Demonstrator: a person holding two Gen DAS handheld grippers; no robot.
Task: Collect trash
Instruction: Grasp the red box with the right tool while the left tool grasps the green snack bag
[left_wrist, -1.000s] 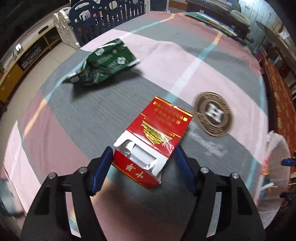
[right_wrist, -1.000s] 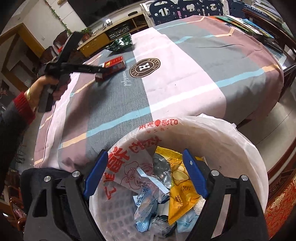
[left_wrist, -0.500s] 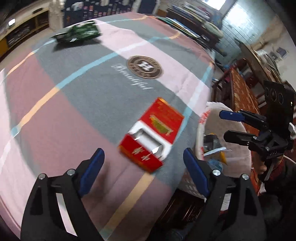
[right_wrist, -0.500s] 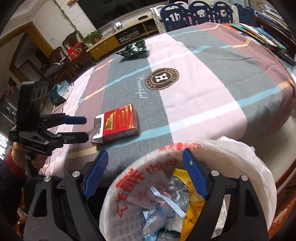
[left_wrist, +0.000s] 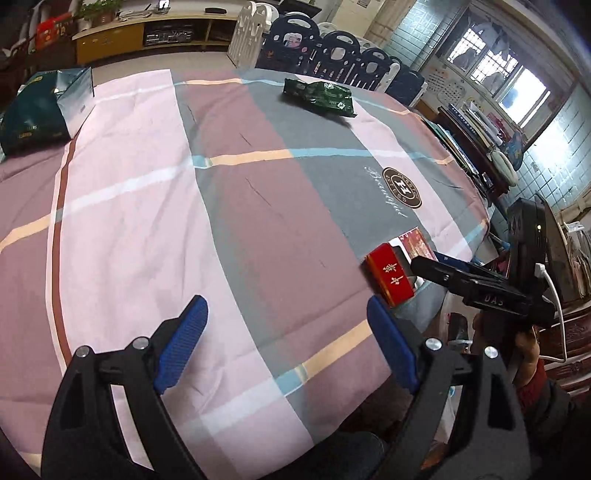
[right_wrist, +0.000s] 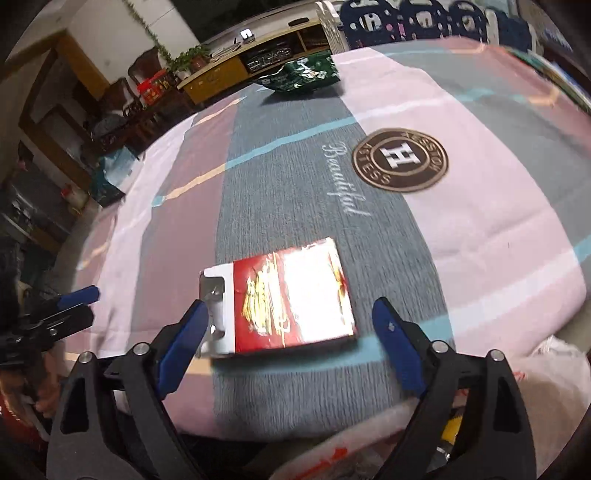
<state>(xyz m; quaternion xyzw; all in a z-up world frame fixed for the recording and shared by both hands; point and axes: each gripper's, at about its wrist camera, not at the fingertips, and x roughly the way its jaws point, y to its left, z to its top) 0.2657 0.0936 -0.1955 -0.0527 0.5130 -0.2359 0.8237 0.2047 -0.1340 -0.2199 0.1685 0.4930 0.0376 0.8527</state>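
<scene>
Moved since a second earlier: box (right_wrist: 284, 302) left the left gripper (left_wrist: 286, 341), which drew back to the lower frame, fingers wide and empty; right gripper (right_wrist: 288, 332) swung off the bin onto it.

Step, judged: handover pick-up of the box for binning.
Location: flat on the worktop (right_wrist: 480, 229), lower centre of the right view, near the worktop's edge.
Fingers: right gripper's opening, straddling the box, not pressing.
Axis: long axis left–right; open lid end at left.
Next: lower, close across the long axis, or turn for the short sides.
</scene>
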